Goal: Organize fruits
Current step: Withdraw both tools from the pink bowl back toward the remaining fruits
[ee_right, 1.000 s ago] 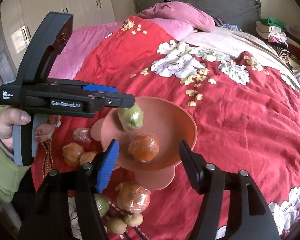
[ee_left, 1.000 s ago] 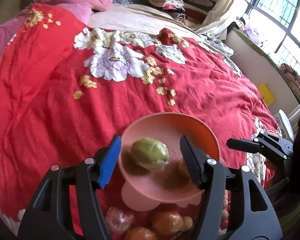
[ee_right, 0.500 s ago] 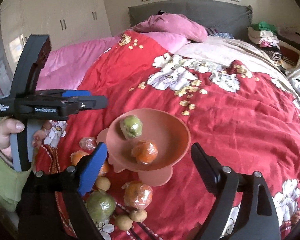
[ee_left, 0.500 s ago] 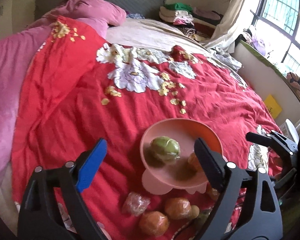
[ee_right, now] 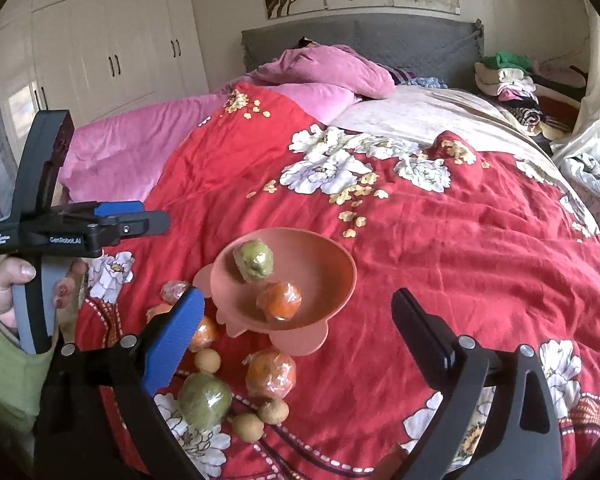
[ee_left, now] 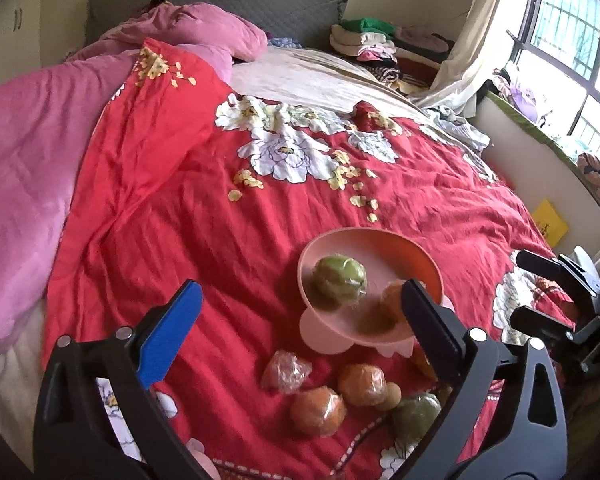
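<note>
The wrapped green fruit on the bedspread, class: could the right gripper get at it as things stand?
Probably yes. The right gripper is open and empty, and the green fruit lies uncovered on the bedspread near its blue finger; only small brown fruits crowd it.

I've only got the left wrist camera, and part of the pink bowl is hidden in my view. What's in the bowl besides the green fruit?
Observer: One plastic-wrapped orange. It sits whole in the pink bowl, just in front of the wrapped green fruit.
Operator: I can make out one small brown fruit on the quilt. Are there more?
Observer: Yes. There are three small brown fruits lying loose on the red quilt.
Operator: Something orange peeks out just below the bowl. What is it?
Observer: It's a second wrapped orange, lying on the quilt in front of the bowl's base, outside the bowl.
</note>
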